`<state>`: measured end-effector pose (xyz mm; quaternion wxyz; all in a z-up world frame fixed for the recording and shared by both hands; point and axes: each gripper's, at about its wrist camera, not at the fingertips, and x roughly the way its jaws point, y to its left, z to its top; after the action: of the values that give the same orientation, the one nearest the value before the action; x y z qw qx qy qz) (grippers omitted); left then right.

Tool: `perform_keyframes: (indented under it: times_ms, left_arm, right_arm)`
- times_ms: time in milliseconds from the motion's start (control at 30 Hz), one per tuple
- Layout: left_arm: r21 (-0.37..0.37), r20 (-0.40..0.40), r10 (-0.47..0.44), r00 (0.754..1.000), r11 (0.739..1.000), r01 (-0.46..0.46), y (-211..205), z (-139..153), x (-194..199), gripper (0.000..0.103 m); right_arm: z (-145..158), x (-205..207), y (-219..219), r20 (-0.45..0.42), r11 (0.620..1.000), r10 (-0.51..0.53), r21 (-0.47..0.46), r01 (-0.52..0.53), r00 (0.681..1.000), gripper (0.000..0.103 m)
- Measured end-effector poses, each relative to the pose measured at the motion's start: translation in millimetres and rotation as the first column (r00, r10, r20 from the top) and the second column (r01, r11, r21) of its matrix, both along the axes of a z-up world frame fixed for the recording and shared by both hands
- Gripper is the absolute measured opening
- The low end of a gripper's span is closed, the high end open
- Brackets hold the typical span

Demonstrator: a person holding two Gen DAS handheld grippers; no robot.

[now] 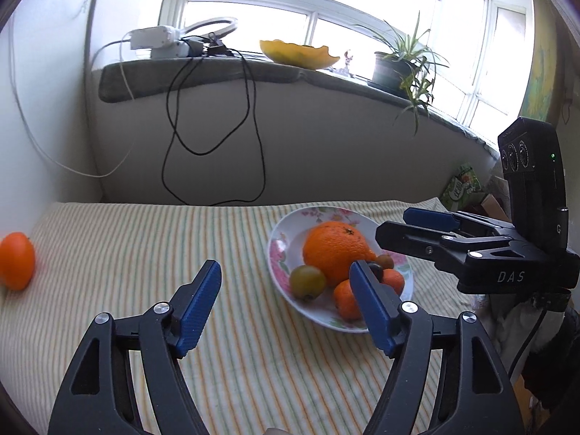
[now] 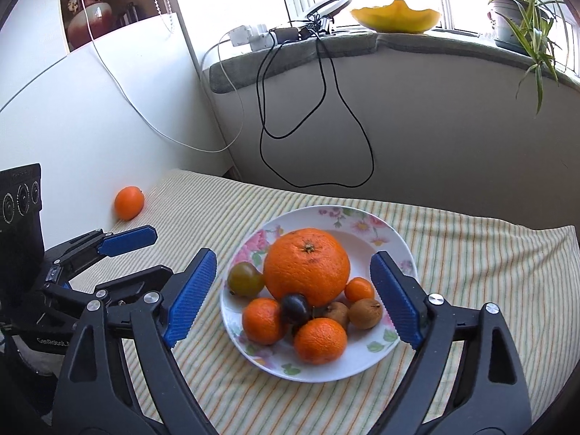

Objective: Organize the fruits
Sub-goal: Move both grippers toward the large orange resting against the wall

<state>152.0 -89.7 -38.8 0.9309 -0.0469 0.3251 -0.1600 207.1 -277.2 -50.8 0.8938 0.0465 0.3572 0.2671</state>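
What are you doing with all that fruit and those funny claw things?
A person is tidying fruit with two hand-held grippers. Most of it is already piled on the flowered plate: a big orange, small tangerines and a few darker fruits. One orange fruit still sits alone on the striped cloth by the wall. The left gripper and the right gripper are both open and holding nothing; the right one hovers at the plate.
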Motion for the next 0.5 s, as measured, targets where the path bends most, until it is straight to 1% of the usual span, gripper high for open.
perform_keyframes:
  times_ms: [267, 400, 500]
  left_arm:
    - [-0.021, 0.003, 0.142, 0.99, 0.99, -0.142, 51, 0, -15, 0.073]
    - [-0.007, 0.009, 0.228, 0.974, 0.974, -0.228, 79, -1, -21, 0.073]
    - [-0.006, 0.009, 0.292, 0.956, 0.956, -0.292, 101, -3, -26, 0.073]
  right_arm:
    - [16, 5, 38, 0.005, 0.996, 0.083, 0.038, -0.083, 0.997, 0.09]
    - [18, 12, 65, -0.016, 0.989, 0.142, 0.049, -0.141, 0.99, 0.09]
    - [19, 17, 87, -0.016, 0.983, 0.174, 0.061, -0.173, 0.985, 0.09]
